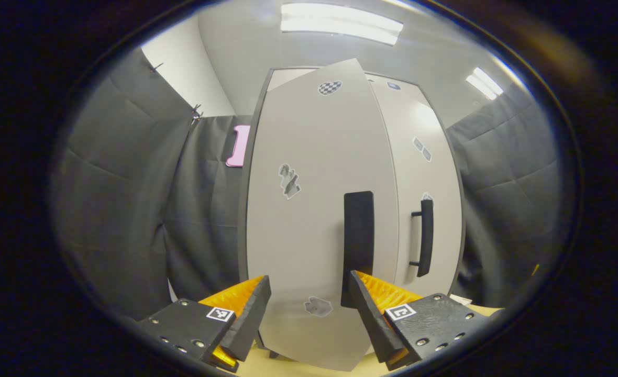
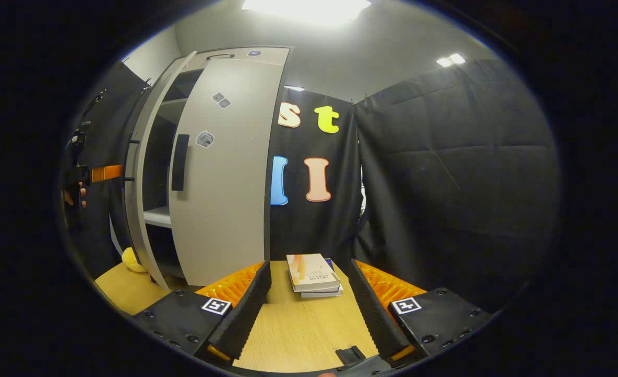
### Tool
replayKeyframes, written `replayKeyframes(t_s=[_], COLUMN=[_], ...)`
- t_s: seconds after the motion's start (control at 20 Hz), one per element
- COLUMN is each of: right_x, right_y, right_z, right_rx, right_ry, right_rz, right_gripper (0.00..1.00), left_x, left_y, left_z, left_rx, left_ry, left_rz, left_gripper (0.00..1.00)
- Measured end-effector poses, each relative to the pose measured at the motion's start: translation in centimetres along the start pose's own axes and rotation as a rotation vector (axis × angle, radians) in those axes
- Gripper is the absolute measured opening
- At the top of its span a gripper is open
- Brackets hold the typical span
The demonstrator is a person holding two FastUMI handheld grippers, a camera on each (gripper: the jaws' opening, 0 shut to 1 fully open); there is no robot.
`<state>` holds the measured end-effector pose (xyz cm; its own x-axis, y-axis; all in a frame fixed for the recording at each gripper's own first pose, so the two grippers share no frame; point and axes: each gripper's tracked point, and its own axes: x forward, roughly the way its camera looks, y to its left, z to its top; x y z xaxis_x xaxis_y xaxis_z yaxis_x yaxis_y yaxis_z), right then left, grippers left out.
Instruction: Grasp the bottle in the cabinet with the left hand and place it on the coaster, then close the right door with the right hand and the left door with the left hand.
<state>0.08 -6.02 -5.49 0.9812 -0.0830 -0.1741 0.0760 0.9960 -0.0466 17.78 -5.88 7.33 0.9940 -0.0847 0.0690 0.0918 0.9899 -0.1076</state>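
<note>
The grey cabinet stands close ahead in the left gripper view. Its left door (image 1: 309,199) is ajar, swung a little toward me, and carries a black handle (image 1: 359,241). The right door (image 1: 419,157) lies flush, with its own black handle (image 1: 425,238). My left gripper (image 1: 309,306) is open just in front of the left door's lower face, its right finger (image 1: 366,309) just below the handle. In the right gripper view the right door (image 2: 225,173) is closed and the left door (image 2: 144,173) stands partly open. The right gripper (image 2: 309,296) is open over the table, holding nothing.
A stack of books (image 2: 314,272) lies on the wooden table (image 2: 298,324) ahead of the right gripper. A yellow object (image 2: 131,259) sits by the cabinet's foot. A white shelf (image 2: 157,215) shows inside the cabinet. The left gripper's orange finger (image 2: 106,173) and a hand (image 2: 76,196) appear far left.
</note>
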Motion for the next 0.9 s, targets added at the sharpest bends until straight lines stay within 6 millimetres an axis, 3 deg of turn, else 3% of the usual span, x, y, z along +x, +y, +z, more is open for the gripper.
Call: replayKeyframes(t_s=[0.2,0.4,0.65,0.9], right_x=[0.4,1.3,1.4,0.1], right_y=[0.8,2.6,4.9,6.0], right_z=[-0.1,1.0,4.1,7.2], right_rx=[0.01,0.039,0.043,0.042], right_ry=[0.003,-0.02,-0.084,-0.153], right_rz=[0.049,0.135,0.239,0.264], right_gripper=[0.95,0.95,0.92,0.95], left_x=[-0.7,-2.3,-7.6,-12.0], left_y=[-0.6,-0.3,0.6,2.2], left_z=[-0.4,0.4,1.3,1.6], left_rx=[0.027,0.046,0.098,0.116], left_ry=[-0.004,-0.011,-0.012,0.007], left_rz=[0.003,0.037,0.069,0.094], left_gripper=[0.88,0.89,0.9,0.9])
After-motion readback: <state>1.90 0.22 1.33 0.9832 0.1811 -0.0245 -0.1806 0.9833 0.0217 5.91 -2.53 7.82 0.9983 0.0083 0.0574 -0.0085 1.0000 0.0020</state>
